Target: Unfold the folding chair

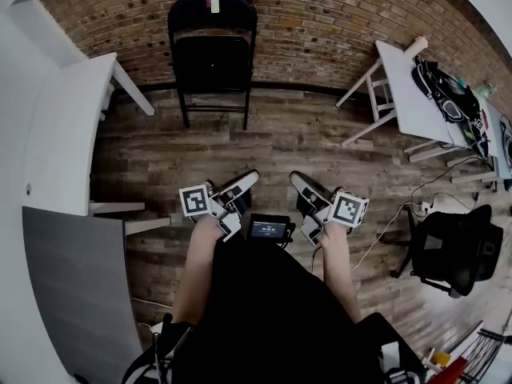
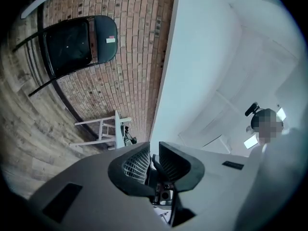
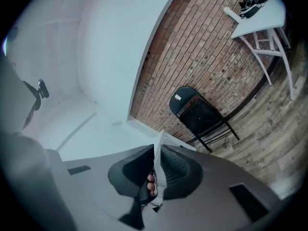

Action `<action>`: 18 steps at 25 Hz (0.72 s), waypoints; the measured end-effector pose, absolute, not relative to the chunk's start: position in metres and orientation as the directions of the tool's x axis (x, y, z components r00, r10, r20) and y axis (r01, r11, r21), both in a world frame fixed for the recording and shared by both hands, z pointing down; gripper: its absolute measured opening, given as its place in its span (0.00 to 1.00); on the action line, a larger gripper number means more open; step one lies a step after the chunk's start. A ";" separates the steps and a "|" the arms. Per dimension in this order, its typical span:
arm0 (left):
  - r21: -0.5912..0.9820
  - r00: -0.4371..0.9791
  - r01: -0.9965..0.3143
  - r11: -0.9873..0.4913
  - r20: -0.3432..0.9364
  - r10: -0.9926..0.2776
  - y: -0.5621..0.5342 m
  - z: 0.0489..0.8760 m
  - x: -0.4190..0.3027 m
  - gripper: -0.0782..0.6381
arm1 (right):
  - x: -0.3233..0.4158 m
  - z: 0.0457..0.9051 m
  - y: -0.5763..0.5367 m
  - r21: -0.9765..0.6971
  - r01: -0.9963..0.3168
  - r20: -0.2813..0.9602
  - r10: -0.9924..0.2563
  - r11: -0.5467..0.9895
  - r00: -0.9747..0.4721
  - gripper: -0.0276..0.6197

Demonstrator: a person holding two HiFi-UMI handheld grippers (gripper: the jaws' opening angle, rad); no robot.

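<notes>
Folding chair (image 1: pixel 212 50) (folded, upright) well beyond left tool (image 1: pixel 248 178) and right tool (image 1: pixel 297 179)

Office-like studio room, brick wall (image 1: pixel 320 22), wood-plank floor (image 1: pixel 280 142), white desk (image 1: pixel 400 78), black swivel chair (image 1: pixel 456 250).

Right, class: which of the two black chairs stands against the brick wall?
The folding chair, folded flat on thin legs; the office chair stands away at the right.

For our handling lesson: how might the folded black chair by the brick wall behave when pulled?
The chair looks rigid, likely metal-framed: stiff, fairly heavy. Standing folded on thin legs against the brick wall, it may tip or slide.
</notes>
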State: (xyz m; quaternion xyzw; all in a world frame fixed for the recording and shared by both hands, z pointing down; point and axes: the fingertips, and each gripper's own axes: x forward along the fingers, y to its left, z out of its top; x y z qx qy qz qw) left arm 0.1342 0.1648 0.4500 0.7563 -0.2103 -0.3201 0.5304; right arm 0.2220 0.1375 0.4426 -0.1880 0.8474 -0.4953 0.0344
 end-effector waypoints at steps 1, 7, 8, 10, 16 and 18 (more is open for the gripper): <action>0.937 0.703 0.025 -0.348 -0.264 -0.660 0.159 0.450 0.127 0.21 | 0.214 0.441 0.132 -0.851 -0.284 0.127 -0.352 0.441 -0.927 0.09; 0.941 0.699 0.033 -0.337 -0.263 -0.666 0.128 0.452 0.087 0.21 | 0.177 0.437 0.099 -0.853 -0.288 0.130 -0.359 0.434 -0.924 0.09; 0.943 0.698 0.033 -0.332 -0.259 -0.668 0.124 0.453 0.082 0.21 | 0.173 0.437 0.095 -0.854 -0.291 0.132 -0.362 0.432 -0.923 0.09; 0.947 0.693 0.037 -0.319 -0.254 -0.674 0.116 0.457 0.073 0.21 | 0.167 0.441 0.089 -0.863 -0.294 0.137 -0.368 0.412 -0.920 0.09; 0.955 0.699 0.043 -0.295 -0.239 -0.674 0.095 0.465 0.073 0.21 | 0.160 0.440 0.064 -0.862 -0.280 0.123 -0.362 0.421 -0.924 0.09; 0.958 0.698 0.030 -0.284 -0.224 -0.681 0.085 0.468 0.076 0.21 | 0.161 0.442 0.050 -0.865 -0.268 0.114 -0.352 0.425 -0.929 0.09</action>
